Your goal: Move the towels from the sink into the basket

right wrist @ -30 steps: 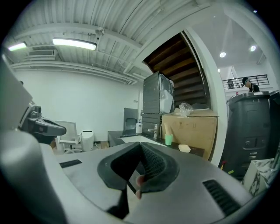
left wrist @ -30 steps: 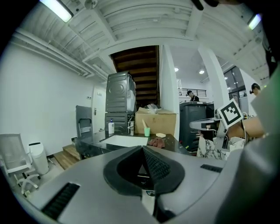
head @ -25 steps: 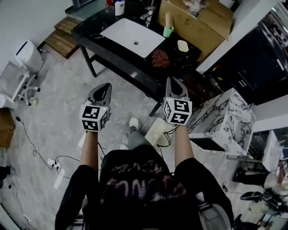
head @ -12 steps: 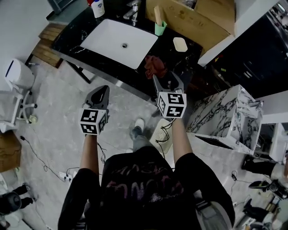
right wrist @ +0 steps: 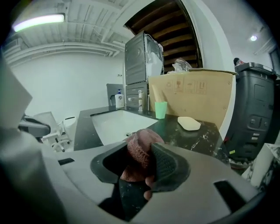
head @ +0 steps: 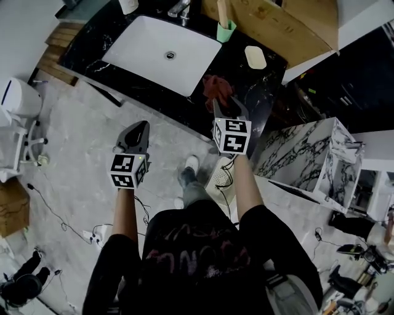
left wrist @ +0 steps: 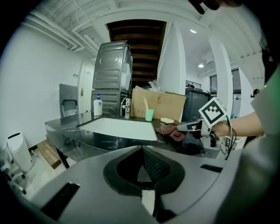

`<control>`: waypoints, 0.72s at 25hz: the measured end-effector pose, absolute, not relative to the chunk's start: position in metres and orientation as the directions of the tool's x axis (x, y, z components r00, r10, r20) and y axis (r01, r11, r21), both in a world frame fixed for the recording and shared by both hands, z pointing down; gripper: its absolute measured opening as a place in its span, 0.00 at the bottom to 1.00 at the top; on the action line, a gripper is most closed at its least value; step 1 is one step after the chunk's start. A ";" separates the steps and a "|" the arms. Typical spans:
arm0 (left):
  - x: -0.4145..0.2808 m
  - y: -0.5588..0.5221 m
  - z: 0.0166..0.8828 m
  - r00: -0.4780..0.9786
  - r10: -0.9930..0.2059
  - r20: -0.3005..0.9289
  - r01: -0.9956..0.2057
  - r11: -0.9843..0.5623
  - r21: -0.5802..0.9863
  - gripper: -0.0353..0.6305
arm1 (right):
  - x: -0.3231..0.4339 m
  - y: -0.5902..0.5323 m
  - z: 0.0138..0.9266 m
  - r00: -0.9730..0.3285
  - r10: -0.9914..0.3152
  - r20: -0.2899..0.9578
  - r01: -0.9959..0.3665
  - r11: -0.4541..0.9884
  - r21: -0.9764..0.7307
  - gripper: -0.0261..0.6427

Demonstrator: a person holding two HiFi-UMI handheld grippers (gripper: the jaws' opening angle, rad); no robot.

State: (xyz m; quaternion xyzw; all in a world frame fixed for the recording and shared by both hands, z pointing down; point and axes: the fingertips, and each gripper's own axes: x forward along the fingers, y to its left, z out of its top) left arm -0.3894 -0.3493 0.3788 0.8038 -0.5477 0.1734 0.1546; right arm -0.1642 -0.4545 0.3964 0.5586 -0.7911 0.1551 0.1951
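A crumpled dark red towel (head: 215, 88) lies on the black counter right of the white sink (head: 161, 52), whose basin looks empty. My right gripper (head: 226, 109) reaches over the counter edge to the towel. In the right gripper view the towel (right wrist: 139, 151) sits between the jaws, which are closing on it; it still rests on the counter. My left gripper (head: 138, 129) hangs shut over the floor, holding nothing. A white perforated basket (head: 217, 179) stands on the floor under my right arm, partly hidden.
On the counter stand a green cup (head: 226, 27), a pale soap bar (head: 255, 57) and a faucet (head: 178, 7). A cardboard box (head: 277, 24) is behind it. A marbled cabinet (head: 308, 157) stands to the right. Cables trail on the floor at left.
The person stepped closer to the counter. My right gripper moved forward to the towel, and its jaws went from shut to apart around it. The left gripper barely moved.
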 end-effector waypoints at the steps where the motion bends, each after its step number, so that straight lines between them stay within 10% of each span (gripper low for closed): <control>1: -0.390 -0.350 0.379 0.340 -0.827 0.447 -0.934 -0.351 0.060 0.08 | -0.162 -0.454 0.397 -0.286 -0.829 0.482 -0.950 0.313 -0.025 0.26; 18: -0.363 -0.379 0.366 0.419 -0.813 0.405 -0.901 -0.429 0.072 0.08 | -0.129 -0.452 0.371 -0.247 -0.892 0.378 -0.969 0.240 -0.064 0.17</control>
